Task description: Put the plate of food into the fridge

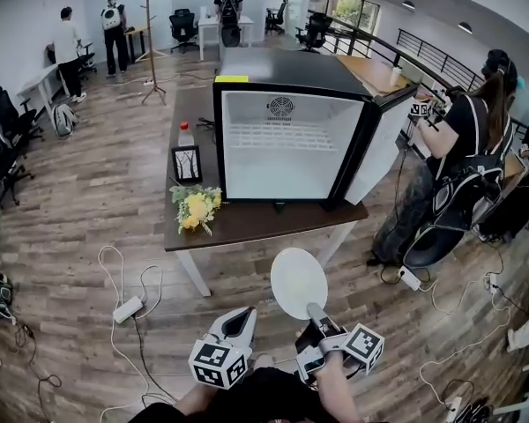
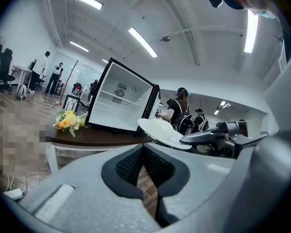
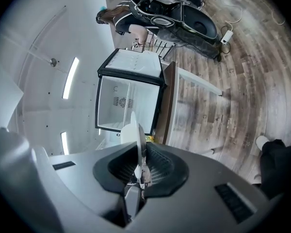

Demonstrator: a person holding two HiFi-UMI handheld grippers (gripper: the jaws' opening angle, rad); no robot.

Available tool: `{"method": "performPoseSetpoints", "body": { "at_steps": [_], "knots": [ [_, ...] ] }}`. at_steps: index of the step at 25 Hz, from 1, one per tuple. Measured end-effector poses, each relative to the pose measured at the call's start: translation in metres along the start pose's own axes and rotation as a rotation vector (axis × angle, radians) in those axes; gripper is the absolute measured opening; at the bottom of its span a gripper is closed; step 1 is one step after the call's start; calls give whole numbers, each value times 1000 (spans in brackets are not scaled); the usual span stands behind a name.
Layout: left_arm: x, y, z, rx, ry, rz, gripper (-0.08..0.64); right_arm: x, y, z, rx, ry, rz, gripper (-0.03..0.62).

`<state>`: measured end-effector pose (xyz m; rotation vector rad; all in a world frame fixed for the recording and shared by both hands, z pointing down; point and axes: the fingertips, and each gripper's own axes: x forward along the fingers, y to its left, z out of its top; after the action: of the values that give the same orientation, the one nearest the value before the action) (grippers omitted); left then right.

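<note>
The right hand-held gripper (image 1: 316, 312) pinches the plate (image 1: 298, 282) by its rim, in the air short of the counter (image 1: 247, 223); the fridge (image 1: 282, 139) stands open; the left hand-held gripper (image 1: 238, 321) is narrow, empty; setting the plate inside remains.

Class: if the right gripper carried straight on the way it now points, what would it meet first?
Probably the open fridge on the table: the plate held in the right gripper leads toward its compartment. Depth is unclear; the table's front edge might come first.

Wood-plank floor (image 1: 97, 192), white walls (image 1: 18, 7), strip lights (image 2: 143, 41) overhead.
</note>
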<state>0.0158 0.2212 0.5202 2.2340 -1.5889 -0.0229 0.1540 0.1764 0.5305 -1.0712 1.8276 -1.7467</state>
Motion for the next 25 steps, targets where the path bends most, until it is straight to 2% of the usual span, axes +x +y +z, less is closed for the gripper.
{"method": "performPoseSetpoints", "body": {
  "at_steps": [7, 16, 25],
  "knots": [
    [26, -11, -9, -8, 0, 48, 6, 7, -8, 27, -2, 40, -2, 52],
    [45, -25, -16, -9, 10, 51, 6, 7, -16, 40, 22, 58, -2, 52],
    [70, -29, -14, 0, 34, 33, 6, 8, -16, 56, 3, 47, -2, 51]
  ]
}}
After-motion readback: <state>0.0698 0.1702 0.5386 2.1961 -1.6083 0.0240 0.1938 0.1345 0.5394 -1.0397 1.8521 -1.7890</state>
